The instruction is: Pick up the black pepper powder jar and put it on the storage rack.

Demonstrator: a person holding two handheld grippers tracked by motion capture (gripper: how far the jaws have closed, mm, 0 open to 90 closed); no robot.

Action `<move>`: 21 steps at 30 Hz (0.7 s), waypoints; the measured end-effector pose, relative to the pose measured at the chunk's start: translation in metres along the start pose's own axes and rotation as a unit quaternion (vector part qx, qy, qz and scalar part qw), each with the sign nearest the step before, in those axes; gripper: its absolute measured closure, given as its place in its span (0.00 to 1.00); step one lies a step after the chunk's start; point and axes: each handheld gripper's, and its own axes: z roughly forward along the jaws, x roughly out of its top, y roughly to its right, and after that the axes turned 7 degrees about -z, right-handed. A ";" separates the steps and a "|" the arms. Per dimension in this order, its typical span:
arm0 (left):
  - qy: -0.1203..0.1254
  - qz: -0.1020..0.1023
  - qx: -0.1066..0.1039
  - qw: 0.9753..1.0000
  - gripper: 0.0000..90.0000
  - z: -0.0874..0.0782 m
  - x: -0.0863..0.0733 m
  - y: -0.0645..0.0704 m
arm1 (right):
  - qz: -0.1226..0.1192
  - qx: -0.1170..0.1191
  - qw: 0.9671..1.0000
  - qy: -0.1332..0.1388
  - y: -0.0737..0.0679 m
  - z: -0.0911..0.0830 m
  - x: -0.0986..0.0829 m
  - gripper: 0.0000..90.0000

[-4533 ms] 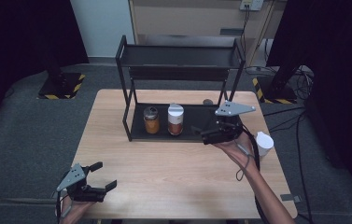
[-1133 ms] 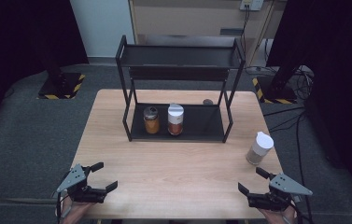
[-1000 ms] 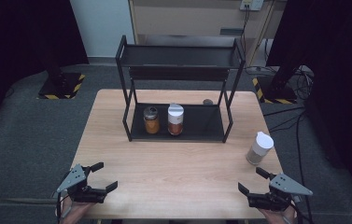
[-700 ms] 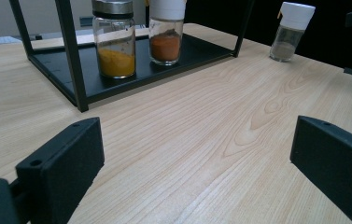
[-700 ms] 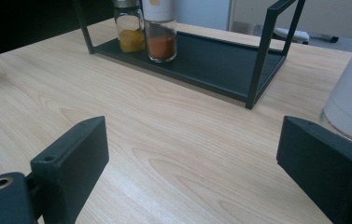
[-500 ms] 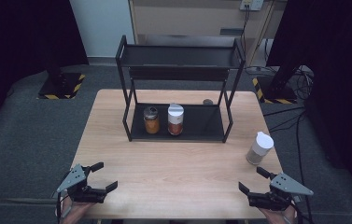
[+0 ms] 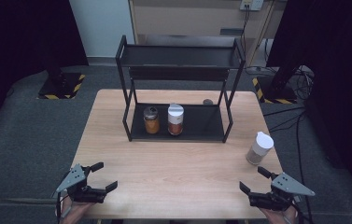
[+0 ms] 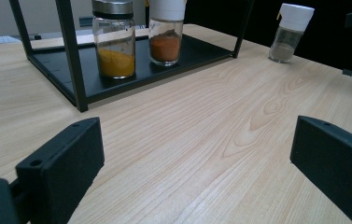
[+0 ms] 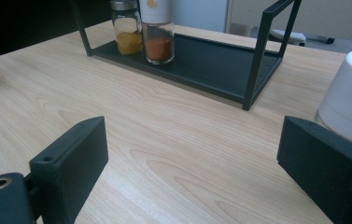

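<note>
A black two-tier rack (image 7: 178,84) stands at the back of the wooden table (image 7: 173,168). On its lower shelf sit a yellow-spice jar with a metal lid (image 7: 151,119) (image 8: 114,37) (image 9: 126,32) and a white-capped jar of red spice (image 7: 175,119) (image 8: 165,30) (image 9: 158,30). A white-capped jar of grey spice (image 7: 259,148) (image 8: 291,31) (image 9: 351,98) stands on the table at the right. My left gripper (image 7: 100,176) (image 8: 197,161) rests open at the front left corner. My right gripper (image 7: 254,179) (image 9: 192,158) rests open at the front right, just short of the grey-spice jar.
A small dark object (image 7: 207,101) lies on the table behind the rack. Black curtains, cables and a cabinet stand beyond the table's far edge. Bare wood stretches between the two grippers.
Since 4.5 s ago my right gripper has drawn back from the rack's right side to the front right corner. Over the last second nothing has moved.
</note>
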 end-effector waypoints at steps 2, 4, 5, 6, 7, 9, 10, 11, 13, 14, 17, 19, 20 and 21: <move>-0.001 0.001 0.000 1.000 0.02 0.000 0.000 0.000 | -0.001 -0.003 1.000 0.000 -0.001 -0.001 0.001 0.09; -0.002 0.001 0.000 1.000 0.02 0.000 0.001 0.000 | 0.001 -0.006 1.000 0.004 -0.002 -0.002 0.001 0.09; -0.002 0.001 0.000 1.000 0.02 0.000 0.000 0.000 | 0.002 -0.008 1.000 0.003 -0.002 -0.002 0.001 0.09; -0.001 0.000 0.000 1.000 0.02 0.000 0.000 0.000 | 0.002 -0.009 1.000 0.004 -0.003 -0.003 0.001 0.08; -0.001 0.000 0.000 1.000 0.02 0.000 0.000 0.000 | 0.003 -0.009 1.000 0.004 -0.003 -0.003 0.001 0.08; -0.002 0.001 0.000 1.000 0.02 0.000 0.001 0.000 | 0.002 -0.012 1.000 0.003 -0.003 -0.004 0.002 0.08; -0.002 0.001 0.000 1.000 0.02 0.000 0.001 0.000 | 0.003 -0.013 1.000 0.004 -0.004 -0.004 0.002 0.08; -0.003 0.002 0.000 1.000 0.02 0.000 0.001 0.000 | 0.001 -0.015 1.000 0.005 -0.005 -0.005 0.002 0.07; -0.003 0.002 0.001 1.000 0.02 0.000 0.001 0.001 | 0.002 -0.021 1.000 0.003 -0.008 -0.006 0.004 0.07; -0.002 0.001 0.001 1.000 0.02 0.000 0.001 0.001 | 0.001 -0.022 1.000 0.002 -0.009 -0.006 0.005 0.07; -0.002 0.000 0.002 1.000 0.02 0.000 0.001 0.001 | -0.003 -0.033 0.999 0.000 -0.012 -0.008 0.008 0.07; -0.003 0.000 0.002 1.000 0.02 0.001 0.001 0.000 | 0.001 -0.039 0.999 0.003 -0.012 -0.011 0.010 0.07; -0.003 0.000 0.001 1.000 0.02 0.001 0.001 0.000 | 0.000 -0.044 0.999 0.005 -0.012 -0.012 0.011 0.06; -0.003 0.000 0.001 1.000 0.02 0.001 0.001 0.000 | 0.001 -0.049 0.999 0.007 -0.012 -0.014 0.011 0.06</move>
